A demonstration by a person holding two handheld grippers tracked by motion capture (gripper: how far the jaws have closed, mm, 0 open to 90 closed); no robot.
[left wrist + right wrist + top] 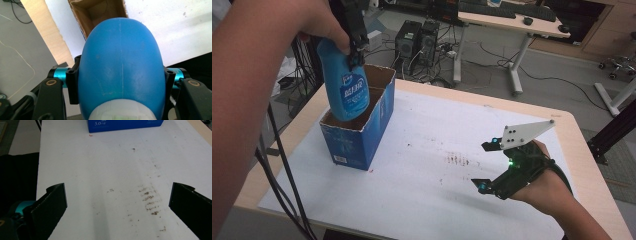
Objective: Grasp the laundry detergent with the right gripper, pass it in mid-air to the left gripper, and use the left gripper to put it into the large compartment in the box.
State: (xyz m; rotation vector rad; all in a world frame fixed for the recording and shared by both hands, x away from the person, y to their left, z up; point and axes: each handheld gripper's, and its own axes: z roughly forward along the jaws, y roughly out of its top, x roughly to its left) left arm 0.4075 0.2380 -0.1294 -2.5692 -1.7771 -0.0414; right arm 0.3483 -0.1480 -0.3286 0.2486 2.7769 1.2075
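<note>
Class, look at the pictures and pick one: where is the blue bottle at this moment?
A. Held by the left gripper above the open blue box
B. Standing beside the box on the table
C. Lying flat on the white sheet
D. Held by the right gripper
A: the left gripper clamps the blue bottle over the open blue box.

The blue bottle (346,85) was a rounded plastic container with a white-and-blue printed label on its side and a white cap (120,111) at one end. It hung above the table, held near its cap end, its base pointing down into the open top of the box (362,125) and tilted slightly. Its lower part sat at the level of the box rim. The box was an upright blue carton with white print, its top torn open to show a brown cardboard interior. It stood on the white sheet (427,150) near the table's far left corner.
</note>
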